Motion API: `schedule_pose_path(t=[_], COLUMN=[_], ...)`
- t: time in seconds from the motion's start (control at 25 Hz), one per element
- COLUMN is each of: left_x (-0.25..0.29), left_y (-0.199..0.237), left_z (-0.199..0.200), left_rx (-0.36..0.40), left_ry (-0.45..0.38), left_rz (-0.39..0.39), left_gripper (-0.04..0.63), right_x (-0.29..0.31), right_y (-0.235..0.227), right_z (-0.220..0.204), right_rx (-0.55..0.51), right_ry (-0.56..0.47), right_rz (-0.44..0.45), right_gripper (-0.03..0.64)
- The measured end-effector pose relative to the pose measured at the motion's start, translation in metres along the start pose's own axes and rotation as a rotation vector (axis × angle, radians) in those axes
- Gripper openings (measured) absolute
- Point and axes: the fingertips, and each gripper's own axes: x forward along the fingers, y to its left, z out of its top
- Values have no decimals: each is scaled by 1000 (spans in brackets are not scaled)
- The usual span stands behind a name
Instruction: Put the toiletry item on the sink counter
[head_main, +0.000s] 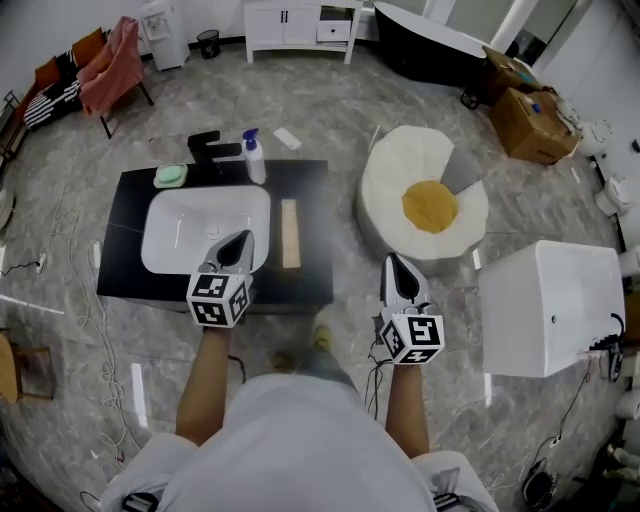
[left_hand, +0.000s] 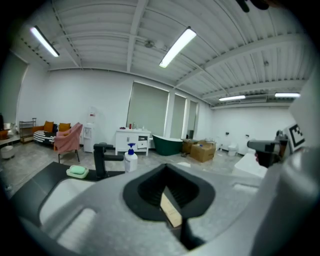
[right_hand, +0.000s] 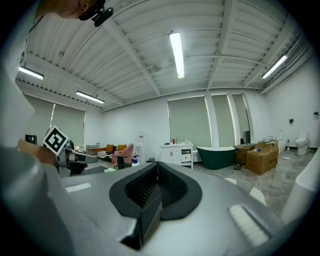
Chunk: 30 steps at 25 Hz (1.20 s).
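Since the long pale wooden toiletry item (head_main: 290, 233) lies flat on the black bench (head_main: 125, 215), between white basin (head_main: 190, 225) and right edge, left hand-held gripper (head_main: 243, 238) and right hand-held gripper (head_main: 392, 262) hover closed and empty, apparently finished.

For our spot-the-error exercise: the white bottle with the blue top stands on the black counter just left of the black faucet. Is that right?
Not quite. The white bottle with the blue top stands on the black counter just right of the black faucet, not left of it. The head view shows this, and the left gripper view agrees.
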Motion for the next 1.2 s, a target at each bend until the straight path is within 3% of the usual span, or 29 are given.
schedule_pose_path(t=[0.44, 1.2], left_x=[-55, -105], left_y=[-1, 17], left_z=[38, 55], left_rx=[59, 74], left_ry=[-116, -193], left_rz=[-9, -3], left_gripper=[-2, -3], right_x=[-29, -49], right_y=[28, 60], right_z=[13, 23], right_rx=[-10, -39], right_ry=[-38, -63], right_rz=[-25, -50], right_gripper=[4, 5])
